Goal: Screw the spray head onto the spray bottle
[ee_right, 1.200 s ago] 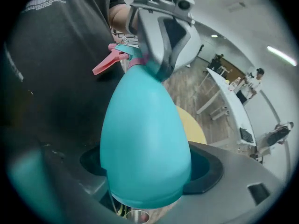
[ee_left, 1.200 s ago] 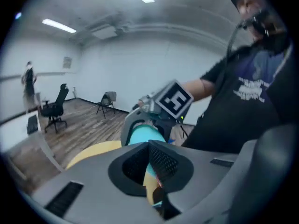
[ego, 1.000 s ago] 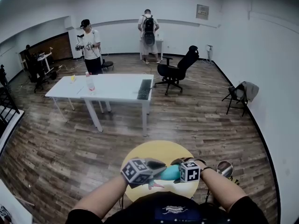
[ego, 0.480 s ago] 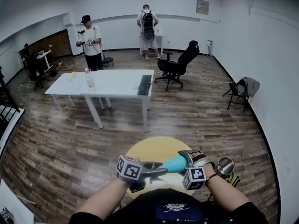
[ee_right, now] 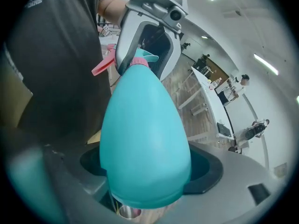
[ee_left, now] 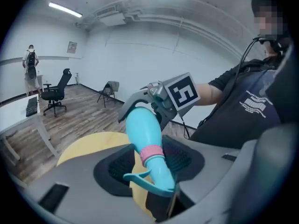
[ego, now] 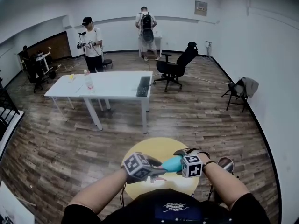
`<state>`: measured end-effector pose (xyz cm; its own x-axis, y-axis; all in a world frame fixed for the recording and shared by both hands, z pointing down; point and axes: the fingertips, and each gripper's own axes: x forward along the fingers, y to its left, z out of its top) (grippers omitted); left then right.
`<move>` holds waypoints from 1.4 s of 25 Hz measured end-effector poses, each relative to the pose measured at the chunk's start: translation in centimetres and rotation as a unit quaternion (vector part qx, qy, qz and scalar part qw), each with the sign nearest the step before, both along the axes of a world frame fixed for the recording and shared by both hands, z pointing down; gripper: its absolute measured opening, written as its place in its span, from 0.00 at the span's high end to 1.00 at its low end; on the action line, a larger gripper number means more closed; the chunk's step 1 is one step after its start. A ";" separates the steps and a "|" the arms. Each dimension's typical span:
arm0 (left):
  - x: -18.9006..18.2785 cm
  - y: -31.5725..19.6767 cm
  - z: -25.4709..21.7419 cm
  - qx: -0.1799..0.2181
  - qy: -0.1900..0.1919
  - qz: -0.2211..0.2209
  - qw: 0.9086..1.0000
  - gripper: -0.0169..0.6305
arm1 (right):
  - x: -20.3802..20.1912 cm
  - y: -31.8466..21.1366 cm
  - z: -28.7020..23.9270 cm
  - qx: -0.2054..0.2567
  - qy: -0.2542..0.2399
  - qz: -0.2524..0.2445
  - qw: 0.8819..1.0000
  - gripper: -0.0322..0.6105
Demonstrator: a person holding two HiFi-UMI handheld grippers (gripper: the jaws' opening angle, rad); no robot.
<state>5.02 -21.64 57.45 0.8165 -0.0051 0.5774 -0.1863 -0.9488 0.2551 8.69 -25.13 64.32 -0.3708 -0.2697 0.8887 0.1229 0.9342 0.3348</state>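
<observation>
A teal spray bottle [ego: 172,163] hangs level above the yellow round table [ego: 154,148]. My right gripper [ego: 181,160] is shut on its fat base [ee_right: 145,143], which fills the right gripper view. The spray head [ee_left: 156,177], with its pink collar [ee_left: 152,154] and teal trigger, sits on the neck and lies between the jaws of my left gripper [ee_left: 152,158]. Those jaws are closing, and small gaps still show beside the collar. In the head view my left gripper [ego: 156,170] faces the right one from the left.
Behind the yellow table stand white tables [ego: 107,85] with a keyboard [ego: 143,86] and a small bottle. A black office chair [ego: 177,69], two standing persons and a folding chair [ego: 240,91] by the right wall are farther off.
Half a second ago the bottle was tilted up to the right and the left gripper sat lower left. Now the bottle lies flatter and both grippers stand closer together.
</observation>
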 end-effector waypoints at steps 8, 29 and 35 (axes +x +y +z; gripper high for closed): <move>-6.3 -3.4 -3.0 -0.201 0.306 -0.242 0.899 0.44 | 1.9 -0.3 -2.2 0.116 -0.098 0.117 0.982 0.26; -0.6 1.6 3.8 -0.076 0.009 -0.034 0.997 0.61 | -0.3 2.3 1.9 -0.040 0.022 -0.008 0.999 0.26; -5.6 -2.1 -2.0 -0.198 0.280 -0.196 0.919 0.45 | 1.4 3.4 0.9 -0.025 -0.135 0.127 0.982 0.26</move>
